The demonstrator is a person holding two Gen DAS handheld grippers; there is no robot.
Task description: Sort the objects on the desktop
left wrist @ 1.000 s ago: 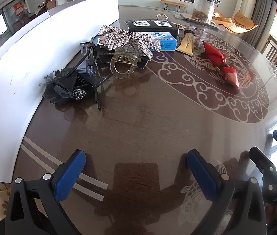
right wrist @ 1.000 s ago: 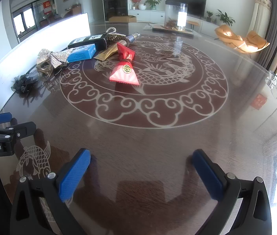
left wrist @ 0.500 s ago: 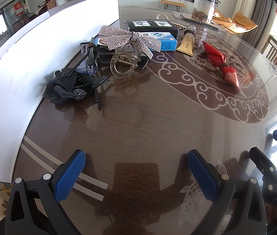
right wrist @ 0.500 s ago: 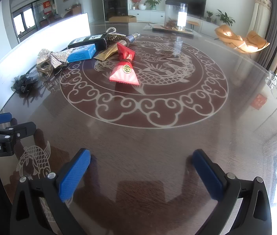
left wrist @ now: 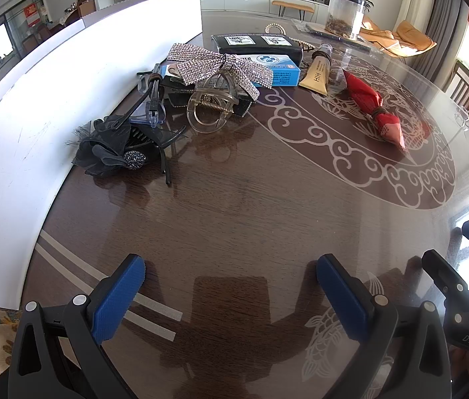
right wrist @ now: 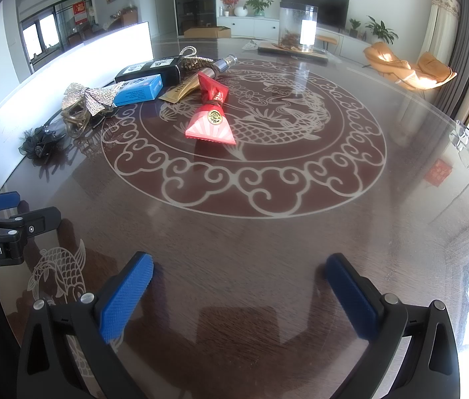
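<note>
Left tongs: I see them spread wide, empty, over bare surface.
Right tongs: likewise wide, holding nothing.
Clutter: sequinned bow, clear claw clip, black flower headband, blue box, gold tube and red fan-shaped packet, gathered far-left beside the white board.

Glossy dark wood counter under reflective glass; clear plastic hair claw; rhinestone-covered bow; black cloth flower clip; textured blue finger pads
</note>
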